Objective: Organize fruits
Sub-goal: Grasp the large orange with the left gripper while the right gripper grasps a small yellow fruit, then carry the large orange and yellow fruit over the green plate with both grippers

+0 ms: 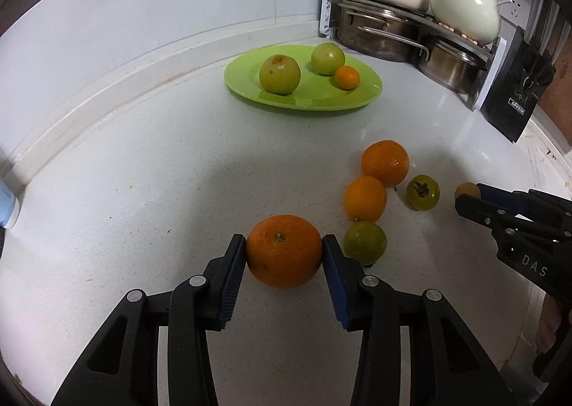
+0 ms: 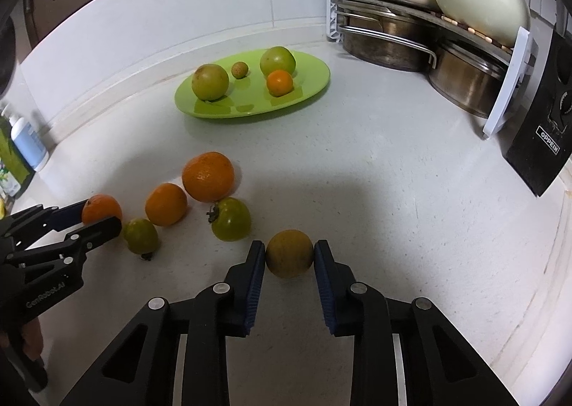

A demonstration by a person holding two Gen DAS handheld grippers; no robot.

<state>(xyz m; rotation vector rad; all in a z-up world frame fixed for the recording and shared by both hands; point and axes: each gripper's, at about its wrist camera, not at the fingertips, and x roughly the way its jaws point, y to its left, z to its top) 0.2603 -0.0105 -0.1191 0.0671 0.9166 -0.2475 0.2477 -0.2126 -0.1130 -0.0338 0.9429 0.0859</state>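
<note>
Closest to the left wrist camera, the left gripper (image 1: pixel 284 248) is clamped on a large orange (image 1: pixel 284 250), one blue pad on each flank, the fruit low over or resting on the white countertop (image 1: pixel 143 191); the frames cannot settle which. The right gripper (image 2: pixel 289 254) likewise pinches a small dull yellow-brown fruit (image 2: pixel 289 253) at its sides, just above or on the counter. Just beside the large orange lies a green fruit (image 1: pixel 364 242), and beyond it a cluster: two more oranges (image 1: pixel 365 197) that touch each other and a green persimmon-like fruit (image 1: pixel 422 192) with a dark calyx. Farther back sits the green plate (image 2: pixel 311 84), which already carries two large greenish fruits (image 2: pixel 210 81), a small orange citrus (image 2: pixel 280 82) and a tiny brownish fruit (image 2: pixel 239 69). So the sorting looks roughly at its midpoint: four pieces plated, two gripped, four loose on the counter. Both grippers point steeply downward at the counter, side by side, the right one entering the left view from the right edge. A rack of pots (image 1: pixel 411 30) stands in the corner behind the plate.
</note>
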